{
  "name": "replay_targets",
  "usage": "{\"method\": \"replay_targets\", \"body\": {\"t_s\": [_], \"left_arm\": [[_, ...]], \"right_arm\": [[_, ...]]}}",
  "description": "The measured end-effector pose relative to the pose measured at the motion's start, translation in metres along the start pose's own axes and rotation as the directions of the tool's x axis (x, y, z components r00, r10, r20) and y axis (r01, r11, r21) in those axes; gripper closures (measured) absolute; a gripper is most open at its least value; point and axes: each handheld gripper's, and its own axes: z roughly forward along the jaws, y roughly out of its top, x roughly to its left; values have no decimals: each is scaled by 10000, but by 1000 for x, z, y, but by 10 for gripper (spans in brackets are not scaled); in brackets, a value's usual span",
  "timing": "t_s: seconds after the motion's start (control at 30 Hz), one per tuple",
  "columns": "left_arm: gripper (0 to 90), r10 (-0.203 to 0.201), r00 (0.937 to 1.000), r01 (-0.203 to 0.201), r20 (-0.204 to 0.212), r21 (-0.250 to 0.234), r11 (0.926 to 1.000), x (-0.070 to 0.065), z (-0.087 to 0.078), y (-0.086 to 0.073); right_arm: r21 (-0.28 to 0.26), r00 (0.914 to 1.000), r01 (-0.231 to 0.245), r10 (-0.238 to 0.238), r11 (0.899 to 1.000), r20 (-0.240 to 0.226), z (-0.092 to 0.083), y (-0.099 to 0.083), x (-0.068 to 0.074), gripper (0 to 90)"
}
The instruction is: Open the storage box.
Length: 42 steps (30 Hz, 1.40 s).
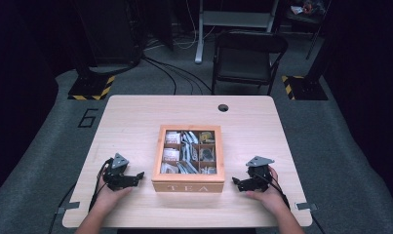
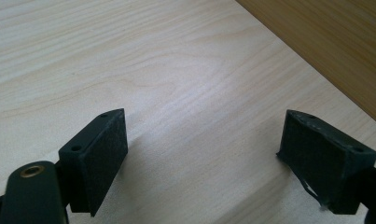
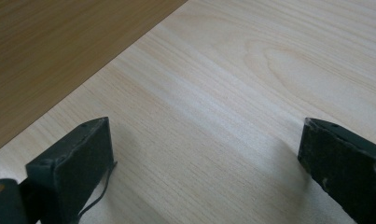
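A wooden tea box [image 1: 188,185] marked TEA stands in the middle of the light wooden table [image 1: 135,117], its compartments holding several tea bags. My left gripper [image 1: 135,178] rests on the table to the left of the box, jaws pointing toward it and open, nothing between them. In the left gripper view the gripper [image 2: 204,158] has bare tabletop between its pads, with the box wall [image 2: 335,42] at upper right. My right gripper [image 1: 237,184] lies to the right of the box, open and empty. In the right gripper view the gripper [image 3: 204,163] faces the box side [image 3: 50,51].
A round cable hole [image 1: 223,107] sits near the table's far edge. Beyond the table stand a dark folding chair [image 1: 247,58] and black equipment with striped floor markings [image 1: 91,87]. Bare table surface lies on both sides of the box.
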Motion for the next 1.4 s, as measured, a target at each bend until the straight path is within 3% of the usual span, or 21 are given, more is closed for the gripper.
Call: {"method": "replay_targets", "body": {"t_s": [0.13,0.57,0.7,1.17,1.23,1.33,1.4], "left_arm": [[113,71,9999,-71,111,14,10000,-1,1,0],[111,286,9993,-288,249,59,9996,-2,0,0],[110,536,9978,-537,386,7,9986,-3,0,-1],[136,263,9991,-262,330,-32,9997,-4,0,0],[173,239,9994,-240,252,42,9997,-5,-2,0],[252,-104,9985,97,530,144,9998,-4,-7,2],[257,-166,9979,160,630,103,9998,-5,-9,3]], "right_arm": [[89,10000,-71,71,9999,-5,-1,-1,0,17],[104,10000,-55,55,9999,18,-1,-1,4,0],[105,10000,-43,43,9999,13,-1,-1,3,0],[116,10000,-34,34,9999,-14,0,0,2,0],[69,10000,-68,69,10000,-14,0,-1,3,0],[46,10000,-84,84,10000,5,0,-1,3,0],[40,10000,-76,76,10000,6,0,-1,3,0]]}}
